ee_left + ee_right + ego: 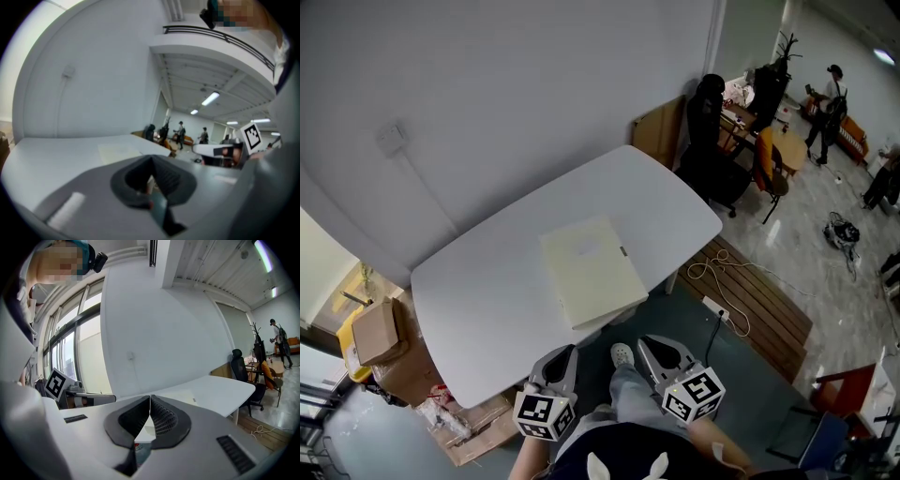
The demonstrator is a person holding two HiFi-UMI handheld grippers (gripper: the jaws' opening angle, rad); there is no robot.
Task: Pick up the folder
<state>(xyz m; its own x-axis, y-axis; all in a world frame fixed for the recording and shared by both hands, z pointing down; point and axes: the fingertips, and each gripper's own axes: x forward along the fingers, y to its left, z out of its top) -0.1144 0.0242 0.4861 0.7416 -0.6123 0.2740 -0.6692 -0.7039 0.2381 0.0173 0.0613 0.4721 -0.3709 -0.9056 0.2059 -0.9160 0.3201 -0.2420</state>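
Note:
A cream folder (592, 270) lies flat on the white table (487, 291), close to its near edge and slightly overhanging it. Both grippers hang below that edge, short of the folder. My left gripper (566, 352) is shut with nothing in it, and so is my right gripper (646, 343). In the left gripper view the folder (119, 151) shows pale on the tabletop beyond the closed jaws (152, 160), with the right gripper (220, 151) off to the side. The right gripper view shows the folder (186, 396) ahead of its closed jaws (150, 398).
A grey wall runs behind the table. Cardboard boxes (380, 330) sit on the floor at the left end. A black office chair (708, 141) stands past the right end. A cable and power strip (717, 305) lie on the wooden floor panel. A person (832, 94) stands far off.

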